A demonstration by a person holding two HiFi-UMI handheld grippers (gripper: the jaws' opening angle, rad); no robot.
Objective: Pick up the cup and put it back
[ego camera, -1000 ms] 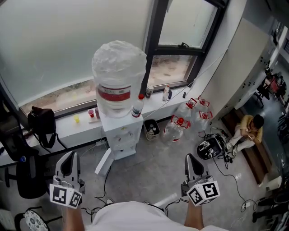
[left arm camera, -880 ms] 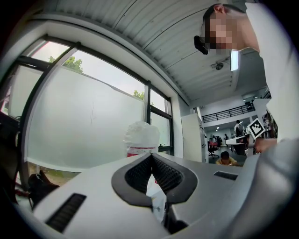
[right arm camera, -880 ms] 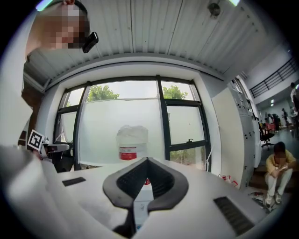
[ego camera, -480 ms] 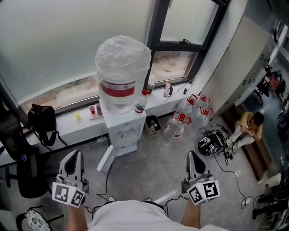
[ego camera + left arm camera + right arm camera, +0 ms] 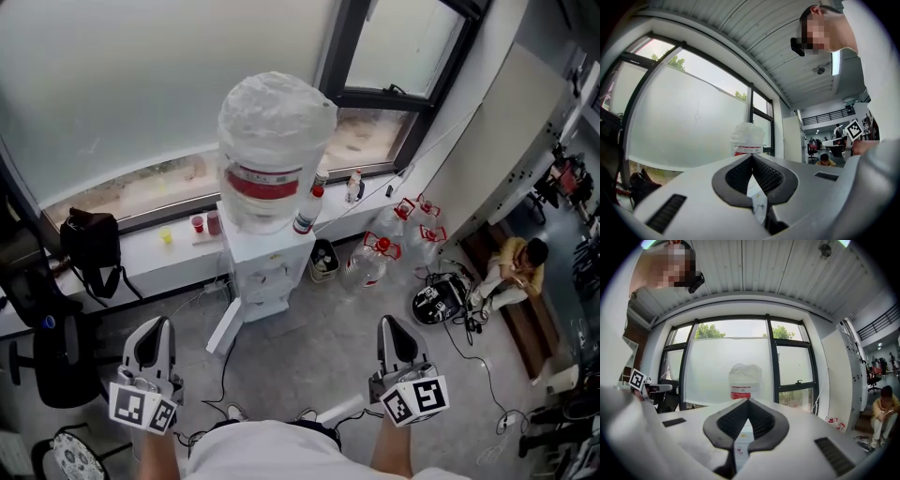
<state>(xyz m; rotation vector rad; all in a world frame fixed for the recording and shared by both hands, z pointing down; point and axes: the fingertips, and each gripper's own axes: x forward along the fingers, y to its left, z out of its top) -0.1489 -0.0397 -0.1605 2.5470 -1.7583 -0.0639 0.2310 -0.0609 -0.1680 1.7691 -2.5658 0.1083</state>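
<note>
Two red cups (image 5: pixel 198 224) (image 5: pixel 214 222) stand on the white windowsill, just left of a white water dispenser (image 5: pixel 258 277). The dispenser carries a big plastic-wrapped bottle (image 5: pixel 276 141), also seen straight ahead in the left gripper view (image 5: pixel 747 138) and the right gripper view (image 5: pixel 745 380). My left gripper (image 5: pixel 155 330) and right gripper (image 5: pixel 394 328) are low in the head view, well short of the dispenser and the cups. Both point level toward it. Each one's jaws meet at the tips with nothing between them (image 5: pixel 752 158) (image 5: pixel 748 401).
A small yellow cup (image 5: pixel 166 235) and a black bag (image 5: pixel 91 246) are on the sill. A red-capped bottle (image 5: pixel 307 211) stands on the dispenser's top. A bin (image 5: pixel 324 260) and empty jugs (image 5: pixel 375 258) stand on the floor to the right. A seated person (image 5: pixel 516 267), cables, black chair (image 5: pixel 47 347).
The dispenser and sill have slid right and come a little nearer in the head view as I moved toward them. Both grippers stay shut and low in the frame.
</note>
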